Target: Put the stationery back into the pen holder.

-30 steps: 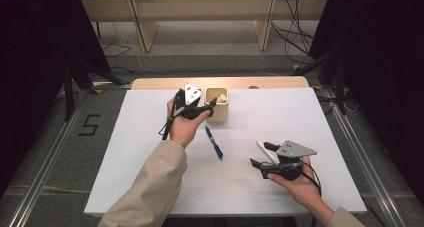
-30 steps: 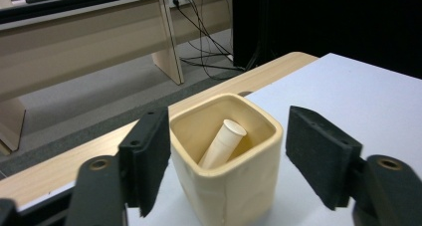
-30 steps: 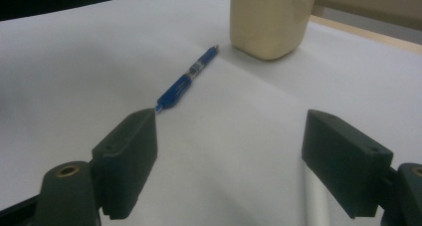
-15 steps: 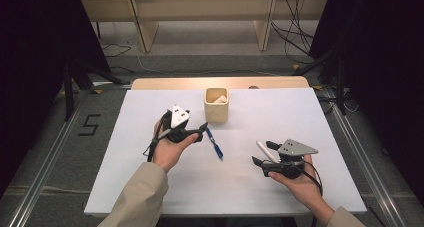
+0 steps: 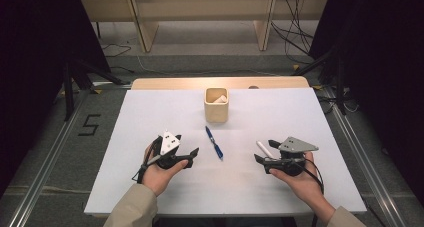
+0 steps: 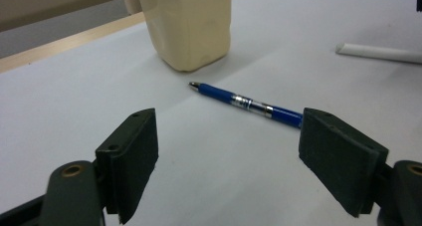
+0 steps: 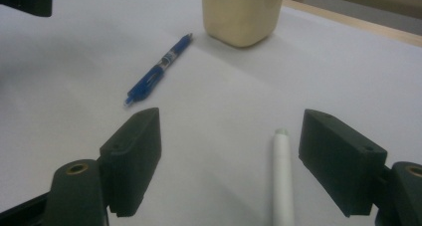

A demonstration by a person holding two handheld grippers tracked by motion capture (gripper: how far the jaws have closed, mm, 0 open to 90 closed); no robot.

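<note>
A beige cup [image 5: 216,107] stands at the table's middle back with a white object [image 5: 220,99] inside it. In front of it a blue pen [image 5: 214,143] lies on the white table [image 5: 150,112]. My left gripper [image 5: 191,157] rests low, left of this pen; its jaws have just been opening and stand open with nothing between them. The left gripper view looks over the blue pen [image 6: 249,104] toward the cup [image 6: 189,27]. My right gripper [image 5: 263,152] is open around a white pen [image 5: 264,149], which lies between the jaws untouched [image 7: 281,186].
The table's wooden far edge [image 5: 220,82] runs behind the cup. Shelving legs and cables sit on the floor beyond. White tabletop stretches to both sides of the cup.
The left hand has drawn back from the cup toward the person and sunk to the table, left of the blue pen. The right hand has kept still.
</note>
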